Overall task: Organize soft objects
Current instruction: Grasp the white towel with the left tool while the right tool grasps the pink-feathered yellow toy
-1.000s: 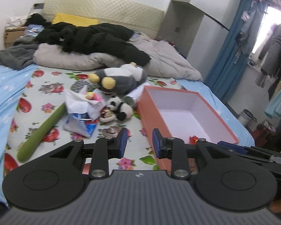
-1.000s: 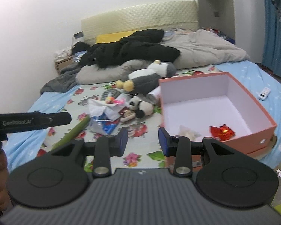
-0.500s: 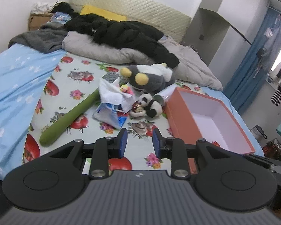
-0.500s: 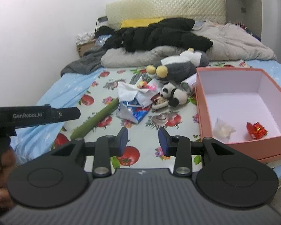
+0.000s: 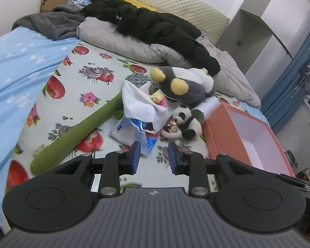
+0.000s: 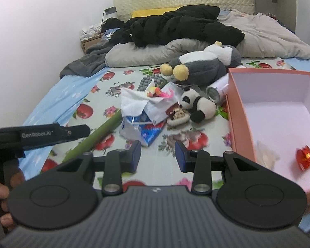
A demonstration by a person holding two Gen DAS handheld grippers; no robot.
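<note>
Grippers, left gripper (image 5: 153,158) and right gripper (image 6: 157,156), both hang spread and empty; straight ahead lies a white cloth (image 5: 137,103), with an orange box (image 6: 235,115) to the right.

Left tool (image 5: 153,158) parted, empty, right tool (image 6: 157,156) likewise

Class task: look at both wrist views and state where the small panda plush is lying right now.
The panda plush lies on the fruit-print sheet mid-bed, just left of the orange box, in front of the big grey penguin plush, beside the white towel.
</note>
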